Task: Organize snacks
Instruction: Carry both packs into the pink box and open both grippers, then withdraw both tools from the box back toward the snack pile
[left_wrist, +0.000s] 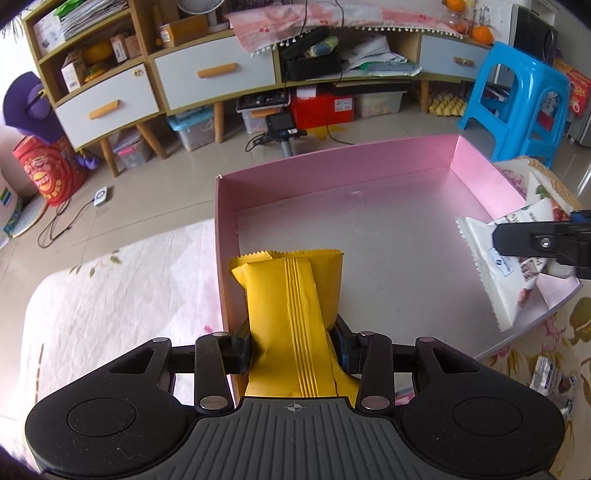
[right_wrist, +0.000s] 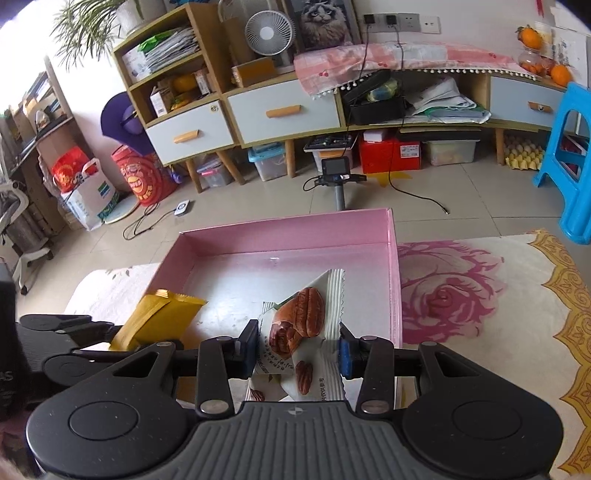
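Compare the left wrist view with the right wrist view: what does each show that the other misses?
Left wrist only: a small silver packet lying on the cloth outside the pink box.

Right wrist only: the pecan picture on the white packet and the big pink rose print.

Both: the left gripper clamping the yellow packet, the right gripper clamping the white one.

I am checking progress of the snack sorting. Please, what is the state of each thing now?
Left gripper: shut on yellow packet.
Yellow packet: held over the tray's left edge.
Right gripper: shut on white nut packet.
White nut packet: held over the tray.
Pink tray: open, nothing lying inside.
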